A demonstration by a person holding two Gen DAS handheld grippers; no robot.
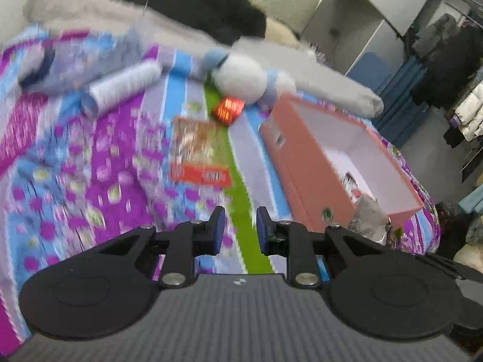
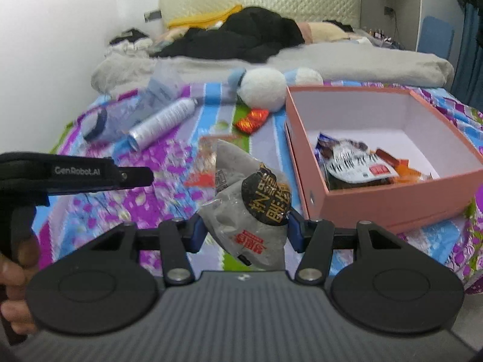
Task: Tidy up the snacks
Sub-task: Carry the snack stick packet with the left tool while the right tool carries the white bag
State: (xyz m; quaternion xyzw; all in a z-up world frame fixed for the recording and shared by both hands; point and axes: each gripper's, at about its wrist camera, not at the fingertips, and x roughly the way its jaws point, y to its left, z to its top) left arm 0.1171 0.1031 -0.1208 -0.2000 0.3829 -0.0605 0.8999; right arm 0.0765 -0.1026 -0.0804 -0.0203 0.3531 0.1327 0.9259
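right gripper jaws clenching grey snack bag beside pink box | left gripper jaws gaping, empty | 2 snack packets lying on bed

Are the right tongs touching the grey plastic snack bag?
Touching. The right wrist view shows both blue pads of the right tongs pressed against the grey plastic snack bag, held off the bedspread.

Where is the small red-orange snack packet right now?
The red-orange snack packet lies on the striped bedspread, just below the white plush toy and left of the pink box.
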